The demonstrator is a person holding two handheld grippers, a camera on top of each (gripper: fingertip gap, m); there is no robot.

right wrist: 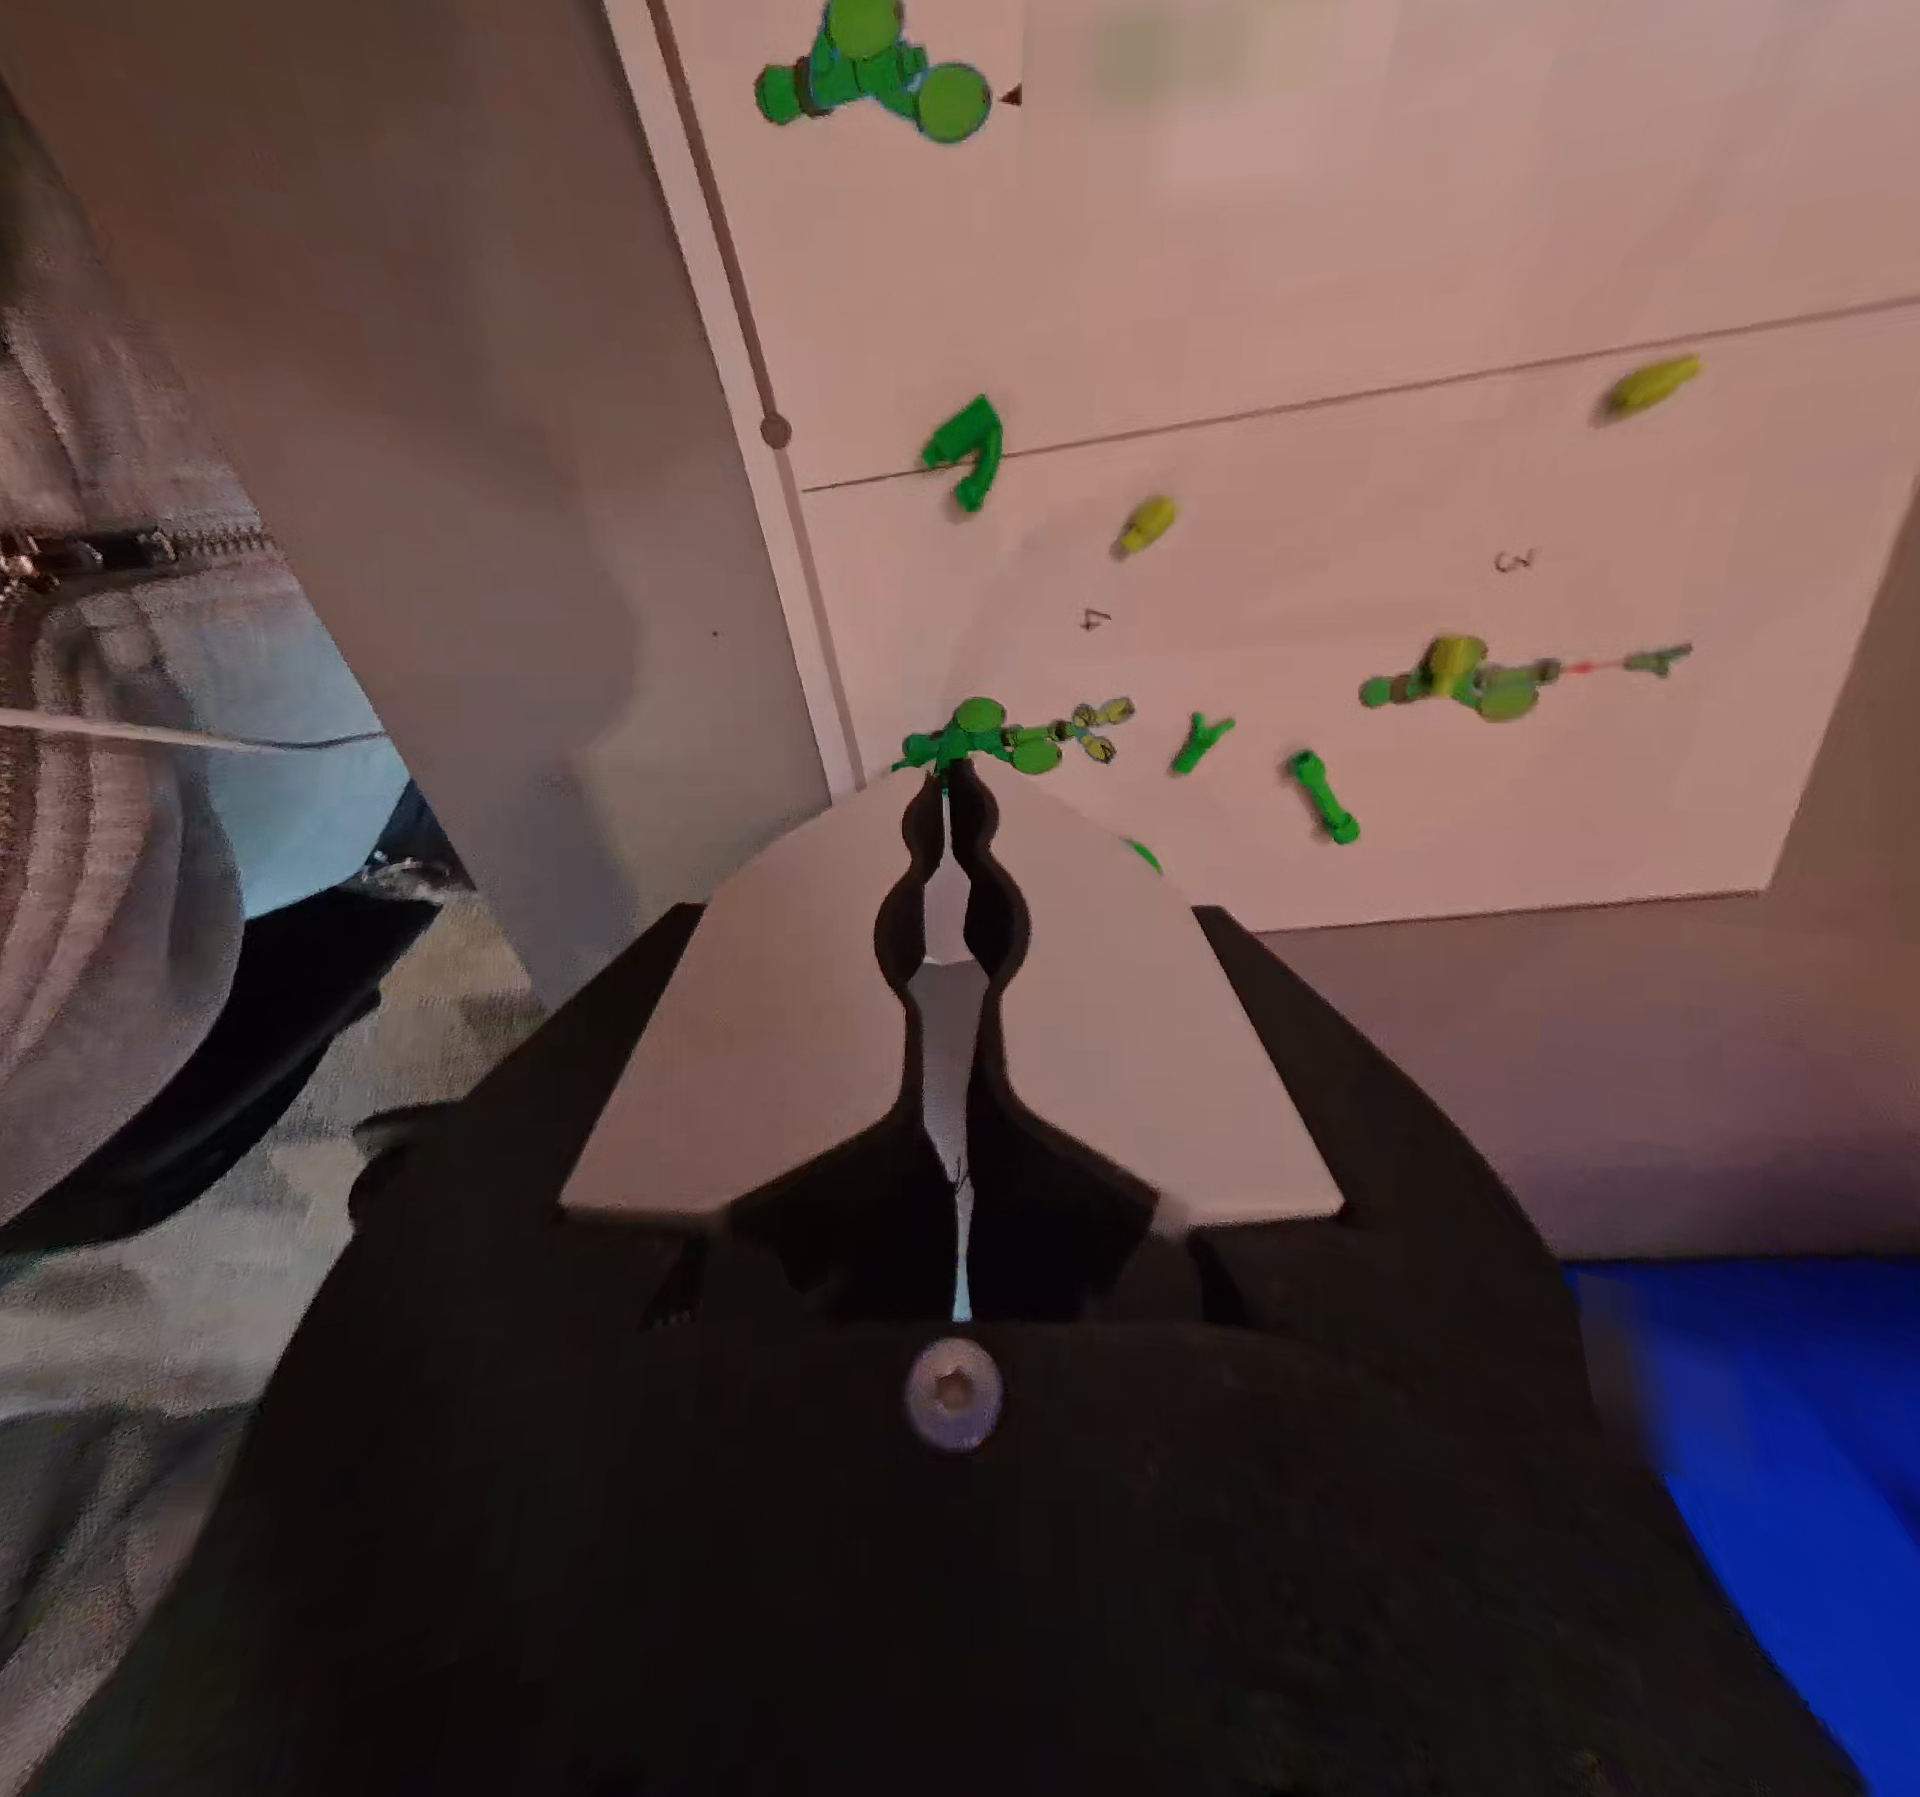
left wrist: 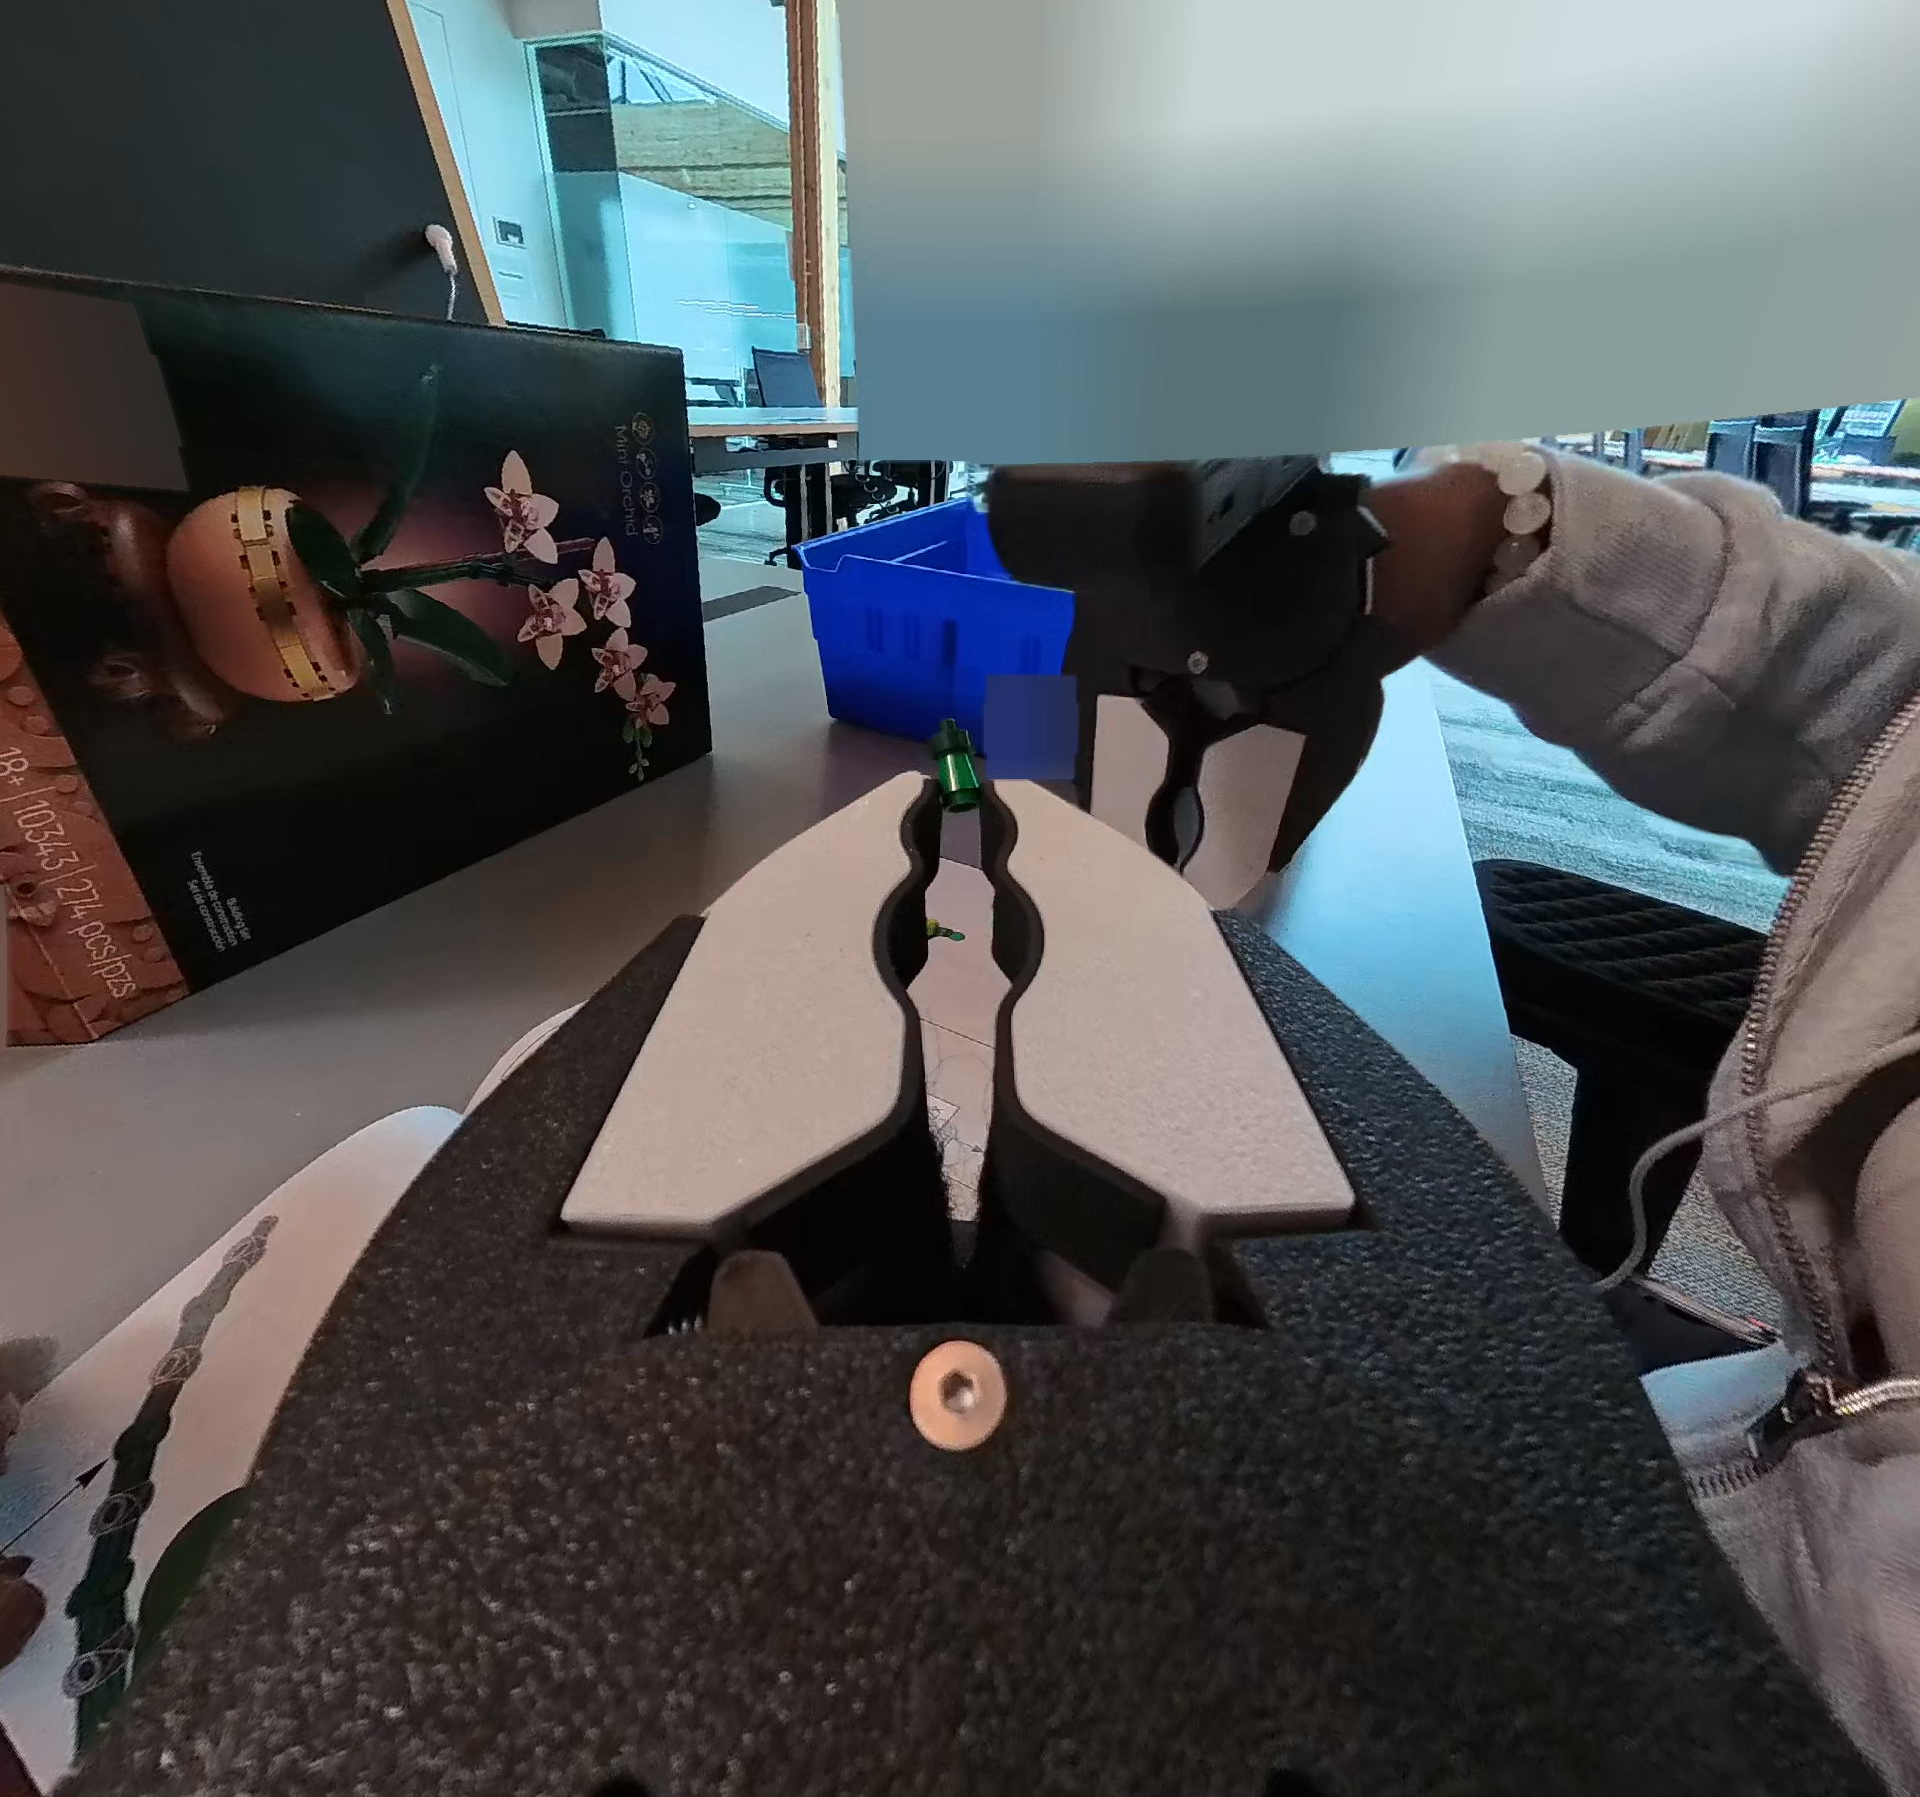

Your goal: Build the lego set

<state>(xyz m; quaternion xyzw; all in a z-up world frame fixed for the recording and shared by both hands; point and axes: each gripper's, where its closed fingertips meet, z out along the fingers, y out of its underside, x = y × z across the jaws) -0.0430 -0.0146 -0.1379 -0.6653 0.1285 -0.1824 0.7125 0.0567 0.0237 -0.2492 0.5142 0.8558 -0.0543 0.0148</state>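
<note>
Lego set barely started: left gripper [left wrist: 958, 797] is pinching a dark green stem piece [left wrist: 954, 773] above the bench [left wrist: 312, 1072]; right gripper [right wrist: 948, 791] is clamping a small green sub-assembly [right wrist: 977, 739] over the instruction booklet [right wrist: 1351, 241]. Loose green parts [right wrist: 1320, 797] are waiting there.

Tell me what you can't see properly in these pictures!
- Left wrist view: a big blurred patch covers the upper right; the booklet is mostly hidden under the left gripper, which pinches a green piece.
- Right wrist view: motion blur smears the loose green pieces on the page; I cannot tell whether the right gripper holds anything.
- The blue bin: its inside is out of sight.
</note>
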